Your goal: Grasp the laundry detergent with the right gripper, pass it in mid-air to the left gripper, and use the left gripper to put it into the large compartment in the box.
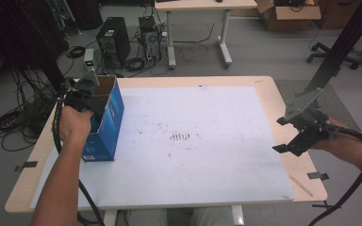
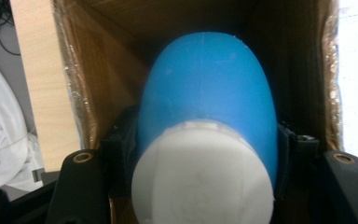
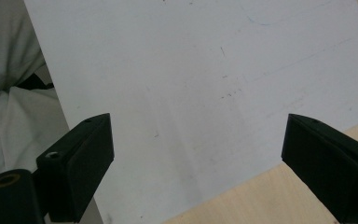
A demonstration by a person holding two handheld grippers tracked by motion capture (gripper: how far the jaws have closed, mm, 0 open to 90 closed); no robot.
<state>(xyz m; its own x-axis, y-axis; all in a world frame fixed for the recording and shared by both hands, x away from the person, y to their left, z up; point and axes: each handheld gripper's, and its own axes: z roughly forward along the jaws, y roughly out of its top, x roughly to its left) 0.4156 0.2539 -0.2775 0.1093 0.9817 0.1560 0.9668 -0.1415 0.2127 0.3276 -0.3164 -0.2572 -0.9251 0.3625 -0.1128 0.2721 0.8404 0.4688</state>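
Observation:
A blue bottle (image 2: 209,93) with a white cap (image 2: 203,175) sits clamped between the jaws of my left gripper (image 2: 205,154), its rounded end pointing down into an open blue cardboard box (image 1: 104,121). In the high view that left gripper (image 1: 82,94) hovers at the box's open top, at the table's left side. The box's brown inner walls (image 2: 98,79) surround the bottle. My right gripper (image 1: 294,141) hangs open over the table's right edge, nothing between its jaws; its own view looks down on the white sheet (image 3: 191,84).
A white sheet (image 1: 179,141) covers most of the wooden table (image 1: 273,89), with dark scuff marks (image 1: 181,136) near its middle. Tape strips lie at the table's edges. Beyond the table are computer towers (image 1: 113,40), cables, another desk and a cardboard box (image 1: 287,14).

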